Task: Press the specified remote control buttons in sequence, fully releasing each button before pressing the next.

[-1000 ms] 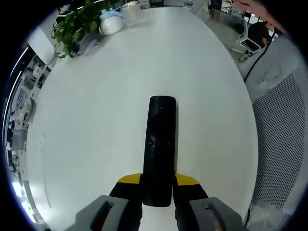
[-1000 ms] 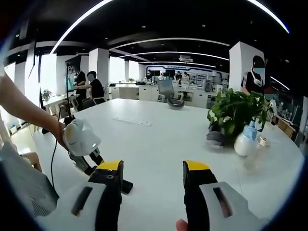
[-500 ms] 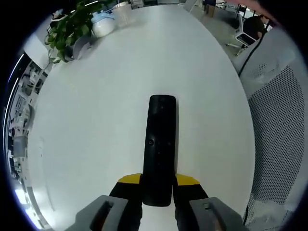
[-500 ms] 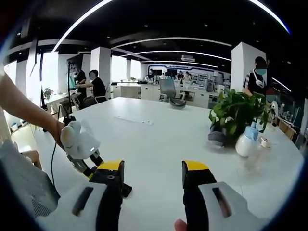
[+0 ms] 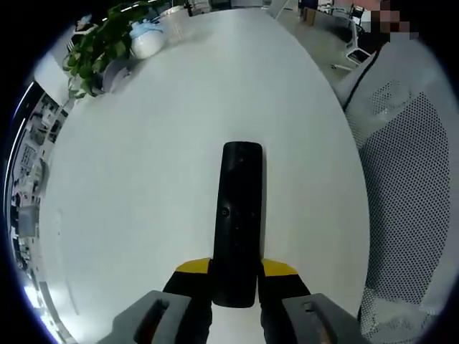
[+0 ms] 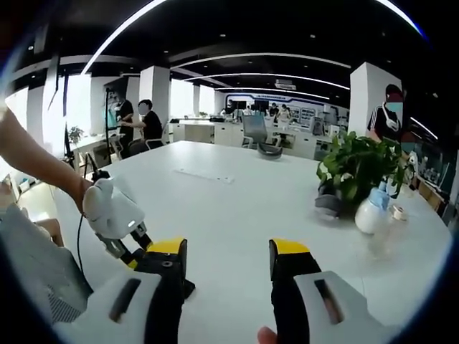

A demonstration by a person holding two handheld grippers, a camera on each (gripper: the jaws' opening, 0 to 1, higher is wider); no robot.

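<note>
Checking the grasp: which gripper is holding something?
The left gripper, shut on the black remote control; the right gripper stands open and empty over the white table.

We see a white table (image 6: 237, 208) with a potted plant (image 6: 358, 168) at its far right. Beside the plant stand a white bottle (image 6: 370, 215) and a clear cup (image 6: 387, 236). Office chairs (image 6: 258, 136) and people sit far behind.

white oval table (image 5: 143, 186), glossy top. on it, far end: leafy green potted plant (image 6: 357, 166); white rounded bottle with blue top (image 6: 371, 213) just beside the plant; clear lidded cup (image 6: 389, 231) near the bottle; flat pale strip (image 6: 203, 175) lying apart, mid-table.
</note>
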